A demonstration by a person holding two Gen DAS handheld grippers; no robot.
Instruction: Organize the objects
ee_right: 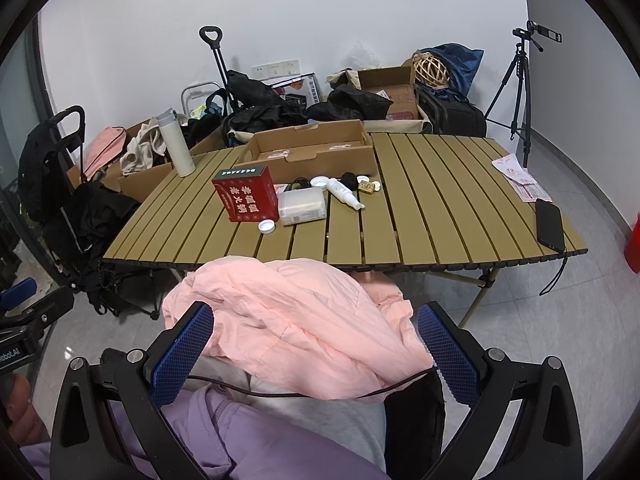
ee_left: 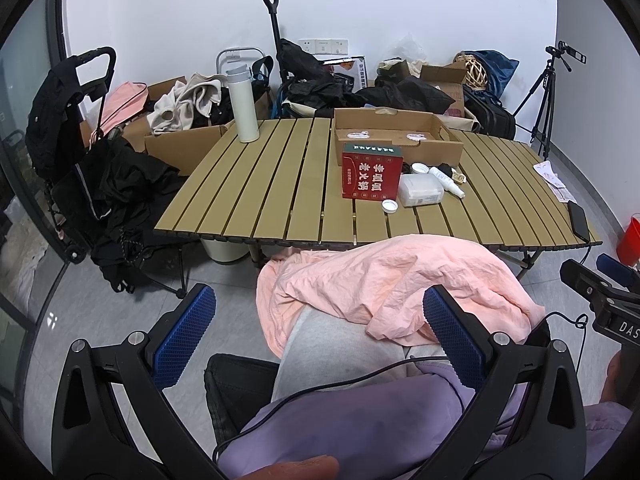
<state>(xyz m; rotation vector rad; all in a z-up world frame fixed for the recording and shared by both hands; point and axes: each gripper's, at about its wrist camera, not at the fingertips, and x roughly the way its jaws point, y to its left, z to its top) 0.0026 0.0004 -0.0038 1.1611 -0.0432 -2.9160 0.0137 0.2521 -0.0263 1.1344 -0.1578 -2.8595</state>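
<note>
On the slatted olive table lie a red box, a clear plastic box, a white tube, two white caps and an open cardboard tray. A white flask stands at the far left. My left gripper and right gripper are both open and empty, held low over a pink jacket on the person's lap.
A black phone and papers lie at the table's right edge. Boxes, bags and clothes crowd the floor behind the table. A black cart stands at the left, a tripod at the right.
</note>
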